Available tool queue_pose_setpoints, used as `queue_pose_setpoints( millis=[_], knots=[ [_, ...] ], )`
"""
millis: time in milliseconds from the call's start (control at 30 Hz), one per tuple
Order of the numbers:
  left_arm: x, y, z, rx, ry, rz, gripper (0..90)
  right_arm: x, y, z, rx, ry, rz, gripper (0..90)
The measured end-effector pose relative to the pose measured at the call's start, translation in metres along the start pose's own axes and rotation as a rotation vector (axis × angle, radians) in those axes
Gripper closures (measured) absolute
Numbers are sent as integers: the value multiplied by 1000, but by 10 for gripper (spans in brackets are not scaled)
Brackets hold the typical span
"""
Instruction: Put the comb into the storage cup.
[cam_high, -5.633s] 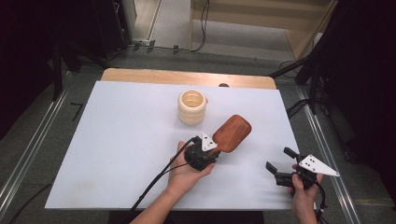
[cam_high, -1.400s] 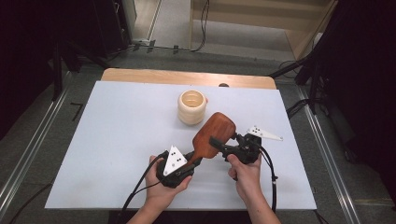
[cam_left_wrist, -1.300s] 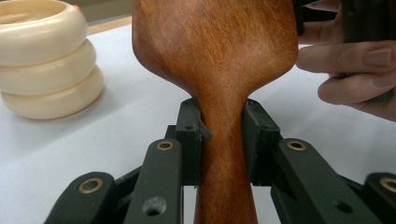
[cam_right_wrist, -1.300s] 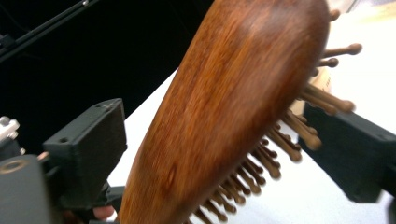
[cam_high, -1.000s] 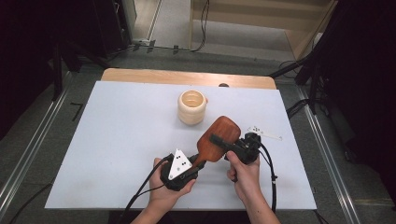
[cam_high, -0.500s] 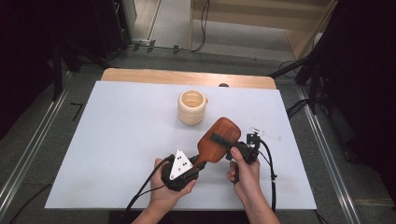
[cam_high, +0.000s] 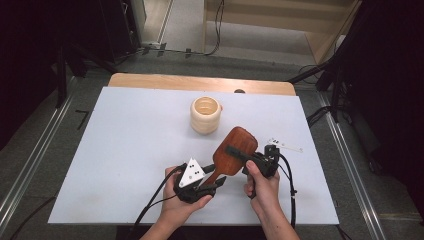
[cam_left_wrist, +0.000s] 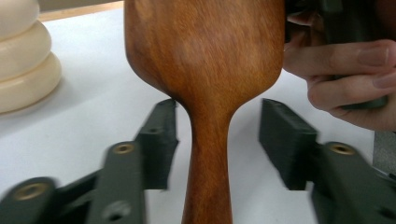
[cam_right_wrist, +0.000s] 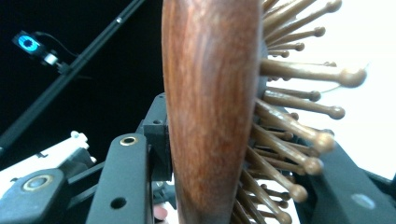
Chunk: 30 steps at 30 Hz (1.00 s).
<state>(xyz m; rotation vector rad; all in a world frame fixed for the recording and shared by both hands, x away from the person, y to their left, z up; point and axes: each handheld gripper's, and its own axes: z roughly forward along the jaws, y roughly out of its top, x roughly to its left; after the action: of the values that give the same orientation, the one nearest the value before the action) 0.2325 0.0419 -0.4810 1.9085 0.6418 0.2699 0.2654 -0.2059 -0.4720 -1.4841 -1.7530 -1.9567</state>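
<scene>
A brown wooden hairbrush (cam_high: 240, 137) hangs just above the white table, head toward the far side. My right gripper (cam_high: 245, 156) is shut on its head. One jaw presses the smooth back (cam_right_wrist: 210, 107), and the other sits among the bristles (cam_right_wrist: 299, 116). My left gripper (cam_high: 215, 177) is open around the handle (cam_left_wrist: 208, 154). Both of its pads (cam_left_wrist: 161, 135) stand clear of the wood, with a gap on either side.
A cream ribbed wooden cup (cam_high: 205, 115) stands upright on the white table top (cam_high: 125, 150) beyond the brush, and it appears at far left in the left gripper view (cam_left_wrist: 23, 56). A wooden strip (cam_high: 200, 82) runs along the far edge. Cables trail toward the person.
My right gripper came in from the table's right side and closed on the brush head. The brush and both hands shifted slightly toward the near edge over the last second.
</scene>
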Motion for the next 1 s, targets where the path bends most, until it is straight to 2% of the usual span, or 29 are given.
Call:
queue_pose_setpoints(
  millis=[67,100,167,300,333,367,467,600,700,833,1000],
  knots=[
    [1,1,-1,1,11,1,299,3,1,-1,-7,-3,-21,533],
    [3,1,-1,-5,0,-7,249,4,1,-2,-6,-1,-24,533],
    [7,1,-4,-18,-26,-30,181,5,2,-2,-20,4,-46,533],
    [14,0,-11,-55,-16,-29,86,7,3,-5,-33,-16,-74,532],
    [15,0,-12,-61,-13,-38,18,7,3,-6,-39,-10,-76,532],
    [18,0,-14,-70,-16,-41,0,7,4,-7,-41,-2,-80,532],
    [24,-2,-22,-98,-18,-43,0,9,5,-8,-55,8,-96,532],
    [31,-2,-29,-100,-5,-43,0,13,5,-10,-61,-10,-140,531],
    [35,-5,-35,-106,8,-38,0,15,5,-11,-61,-19,-152,531],
    [43,-13,-45,-133,34,-38,0,16,5,-12,-66,-32,-175,531],
    [54,-18,-58,-136,71,-49,0,18,7,-15,-73,-45,-187,531]
  ],
)
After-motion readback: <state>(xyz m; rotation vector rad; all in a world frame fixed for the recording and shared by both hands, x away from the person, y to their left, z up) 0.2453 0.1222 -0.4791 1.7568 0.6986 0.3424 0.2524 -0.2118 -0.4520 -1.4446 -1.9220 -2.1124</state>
